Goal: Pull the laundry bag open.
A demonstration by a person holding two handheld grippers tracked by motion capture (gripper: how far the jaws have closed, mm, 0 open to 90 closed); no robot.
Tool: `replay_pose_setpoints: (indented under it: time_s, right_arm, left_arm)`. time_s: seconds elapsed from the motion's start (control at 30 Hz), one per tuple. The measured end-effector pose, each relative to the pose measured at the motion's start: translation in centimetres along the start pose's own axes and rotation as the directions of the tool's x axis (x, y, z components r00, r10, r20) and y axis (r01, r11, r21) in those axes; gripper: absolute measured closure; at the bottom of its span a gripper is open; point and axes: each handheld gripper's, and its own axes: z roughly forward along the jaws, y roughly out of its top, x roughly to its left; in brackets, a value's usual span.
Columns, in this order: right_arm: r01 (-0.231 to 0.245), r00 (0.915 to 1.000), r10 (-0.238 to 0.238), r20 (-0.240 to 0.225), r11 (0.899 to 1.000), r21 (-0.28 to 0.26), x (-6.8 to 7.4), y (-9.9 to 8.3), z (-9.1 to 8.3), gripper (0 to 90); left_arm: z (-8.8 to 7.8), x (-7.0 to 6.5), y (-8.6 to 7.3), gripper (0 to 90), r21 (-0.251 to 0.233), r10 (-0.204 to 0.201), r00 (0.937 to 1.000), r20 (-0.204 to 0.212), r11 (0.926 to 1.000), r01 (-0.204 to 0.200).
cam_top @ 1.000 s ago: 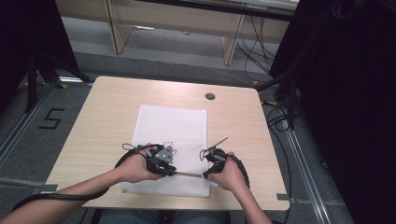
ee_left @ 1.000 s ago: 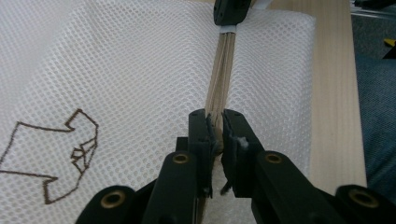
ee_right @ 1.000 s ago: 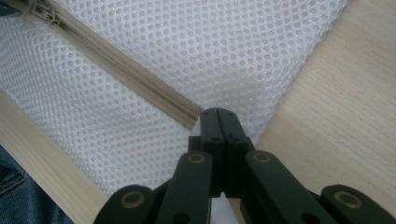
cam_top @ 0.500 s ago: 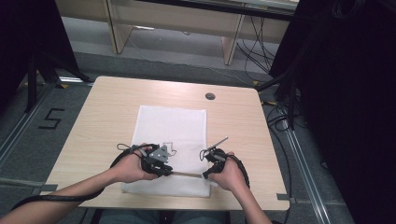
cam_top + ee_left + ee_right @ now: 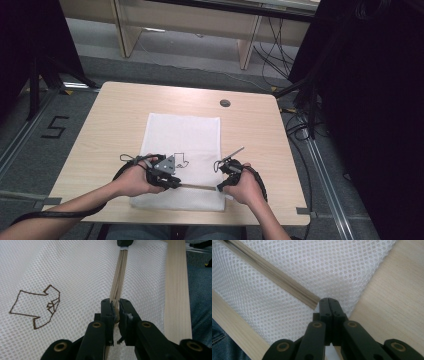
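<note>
With our left gripper [image 5: 115, 312] clamped on the zip pull [image 5: 115, 315] & right gripper [image 5: 329, 305] pinching the mesh bag [image 5: 299, 272] at the zip's end, a hard tug could slip our grip.

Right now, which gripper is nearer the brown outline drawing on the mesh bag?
Left. The left gripper sits just below the drawing, clamped on the zipper; the right gripper is shut at the zipper's far end.
</note>
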Motion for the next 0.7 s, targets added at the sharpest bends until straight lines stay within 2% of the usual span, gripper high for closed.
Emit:
replay_pose_setpoints:
  time_s: [0.03,0.13,0.2,0.3,0.33,0.37,0.43,0.47,0.5,0.57,0.6,0.63,0.7]
  right_arm:
    - [0.002,1.0,-0.002,0.0,1.0,0.0,0.0,0.0,0.0,90.0]
    - [0.003,1.0,-0.003,0.001,1.0,0.004,0.1,0.0,0.0,90.0]
    - [0.021,0.9998,-0.021,-0.001,1.0,-0.001,0.0,0.0,0.0,90.0]
    - [0.021,0.9998,-0.021,0.001,1.0,-0.002,0.0,0.0,0.0,90.0]
    - [0.023,0.9997,-0.023,0.003,1.0,-0.003,0.0,0.0,0.0,90.0]
    - [0.013,0.9999,-0.013,0.004,1.0,0.0,0.1,0.0,0.0,90.0]
    - [0.024,0.9997,-0.024,0.01,1.0,-0.008,0.0,0.1,0.1,90.0]
    - [0.023,0.9997,-0.023,0.01,1.0,-0.005,0.0,0.0,0.1,90.0]
    - [0.026,0.9996,-0.026,0.009,1.0,-0.006,0.0,0.0,0.1,90.0]
    - [0.025,0.9996,-0.025,0.01,1.0,-0.005,0.0,0.0,0.1,90.0]
    - [0.032,0.9995,-0.032,0.008,0.999,-0.006,0.0,0.1,0.1,90.0]
    - [0.034,0.9994,-0.034,0.01,0.999,-0.004,0.0,0.1,0.1,90.0]
    - [0.033,0.9994,-0.033,0.01,0.999,-0.006,0.0,0.1,0.1,90.0]
  left_arm:
    - [0.0,0.0,-0.1,82.0,-0.012,-0.012,0.9999,0.011,0.9999,0.012]
    - [-0.2,0.0,-0.2,82.0,-0.001,-0.001,1.0,-0.005,1.0,0.001]
    - [-0.3,0.0,-0.4,82.0,0.004,0.001,1.0,-0.008,1.0,-0.001]
    - [-0.5,0.1,-0.5,82.0,-0.011,-0.013,0.9999,-0.002,0.9999,0.013]
    - [-0.5,0.2,-0.6,82.0,-0.014,0.003,1.0,-0.004,0.9999,-0.003]
    - [-0.5,0.1,-0.6,82.0,-0.015,-0.012,0.9999,-0.003,0.9998,0.012]
    - [-0.5,0.1,-0.7,82.0,-0.006,0.0,0.9999,-0.011,1.0,-0.001]
    - [-0.5,0.0,-0.8,82.0,-0.015,-0.013,0.9999,-0.005,0.9998,0.013]
    - [-0.5,0.0,-0.8,82.0,-0.009,-0.004,0.9999,-0.012,0.9999,0.004]
    - [-0.7,0.1,-0.9,82.0,-0.015,-0.016,0.9998,-0.006,0.9998,0.016]
    - [-0.8,0.2,-1.0,82.0,-0.002,-0.001,0.9998,-0.019,1.0,0.001]
    - [-0.9,0.2,-1.1,82.0,-0.016,-0.017,0.9998,-0.008,0.9997,0.016]
    - [-1.0,0.2,-1.2,82.0,-0.012,-0.02,0.9997,-0.012,0.9997,0.019]
